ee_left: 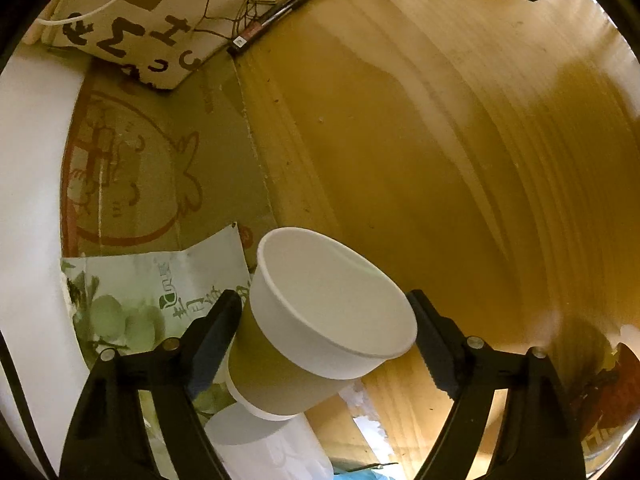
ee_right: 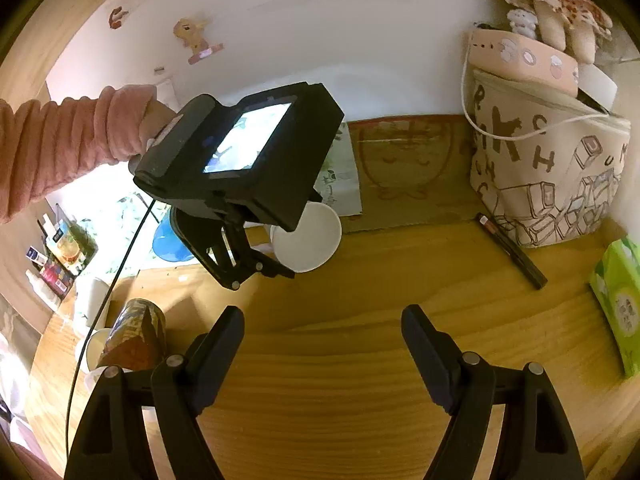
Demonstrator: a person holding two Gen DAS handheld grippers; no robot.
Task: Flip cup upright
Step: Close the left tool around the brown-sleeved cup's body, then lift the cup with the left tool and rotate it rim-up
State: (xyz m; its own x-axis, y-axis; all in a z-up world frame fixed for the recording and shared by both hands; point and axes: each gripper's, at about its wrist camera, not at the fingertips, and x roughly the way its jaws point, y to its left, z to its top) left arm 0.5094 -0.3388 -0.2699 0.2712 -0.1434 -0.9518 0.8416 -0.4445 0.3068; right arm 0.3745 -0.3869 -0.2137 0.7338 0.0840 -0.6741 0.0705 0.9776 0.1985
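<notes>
From the left wrist camera, the left hand-held gripper (ee_left: 326,332) has its fingers (ee_left: 218,332) pressed against the sides of a paper cup (ee_left: 320,320), clamped on it just below the rim. The cup is held above the wooden bench (ee_left: 420,140), tilted, its white mouth facing up and toward the lens and its brown body slanting down to the left. Behind it lie a printed leaflet (ee_left: 132,288) and a cardboard sheet (ee_left: 140,160); a lettered bag (ee_left: 152,24) and a pen (ee_left: 280,12) sit further back.

From the right wrist camera, the right hand-held gripper (ee_right: 322,354) hangs over bare bench (ee_right: 360,340), fingers wide apart with nothing between them. Ahead, a pink-sleeved arm (ee_right: 68,140) carries the left hand-held gripper (ee_right: 276,268), the cup (ee_right: 310,238) seen at its tips with its white round face toward the lens. The bag (ee_right: 540,168) stands at right, the pen (ee_right: 512,250) before it, a green tissue box (ee_right: 620,304) at the edge.
</notes>
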